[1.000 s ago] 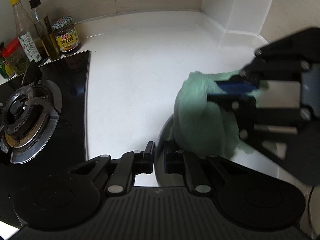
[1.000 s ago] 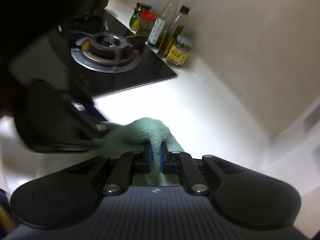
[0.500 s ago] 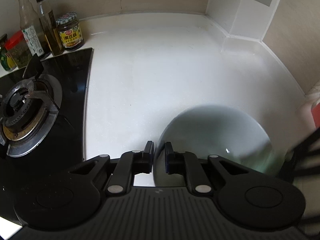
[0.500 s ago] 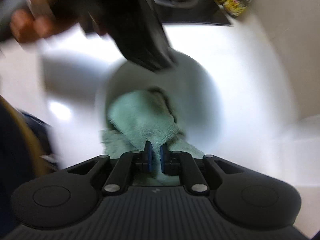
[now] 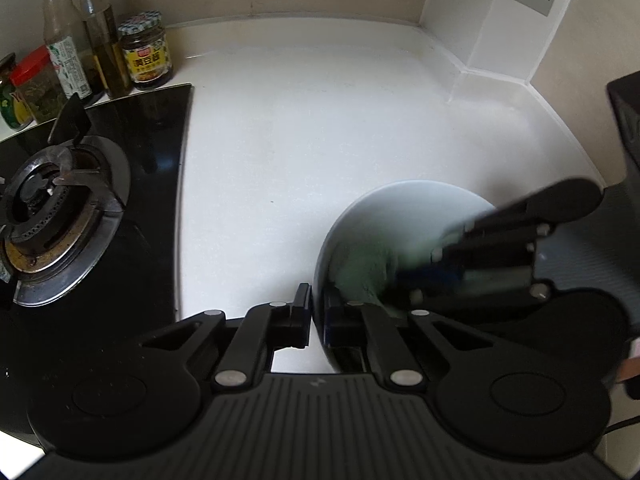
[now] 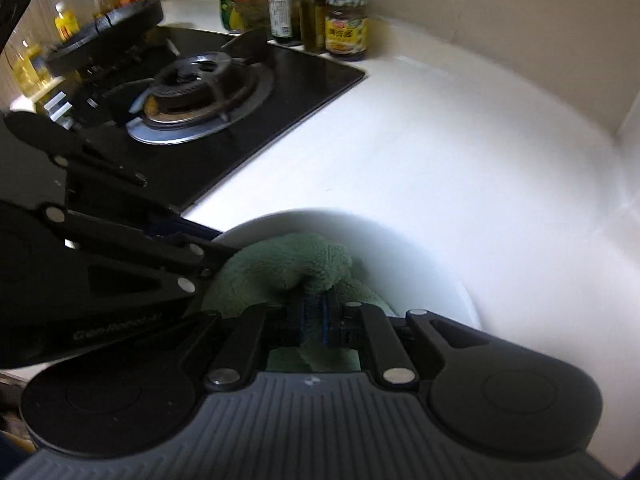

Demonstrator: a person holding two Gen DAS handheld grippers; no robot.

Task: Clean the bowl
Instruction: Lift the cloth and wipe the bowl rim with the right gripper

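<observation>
While the left gripper [image 5: 318,316] pinches the near rim of the pale bowl [image 5: 400,208] between its fingers, the left wrist view shows that bowl on the white tabletop [image 5: 320,120] at about four o'clock. Inside it lies the green cloth [image 5: 362,266], with the blurred right gripper [image 5: 432,276] entering from three o'clock. A gas burner [image 5: 52,208] sits at nine o'clock, jars and bottles [image 5: 146,50] at eleven.

Seen from the right wrist, the right gripper [image 6: 316,318] has its fingers closed tight on the cloth [image 6: 288,264], bunched in the bowl [image 6: 400,248] at six o'clock. The left gripper [image 6: 192,236] grips the rim at nine o'clock. The burner [image 6: 192,92] lies at eleven.
</observation>
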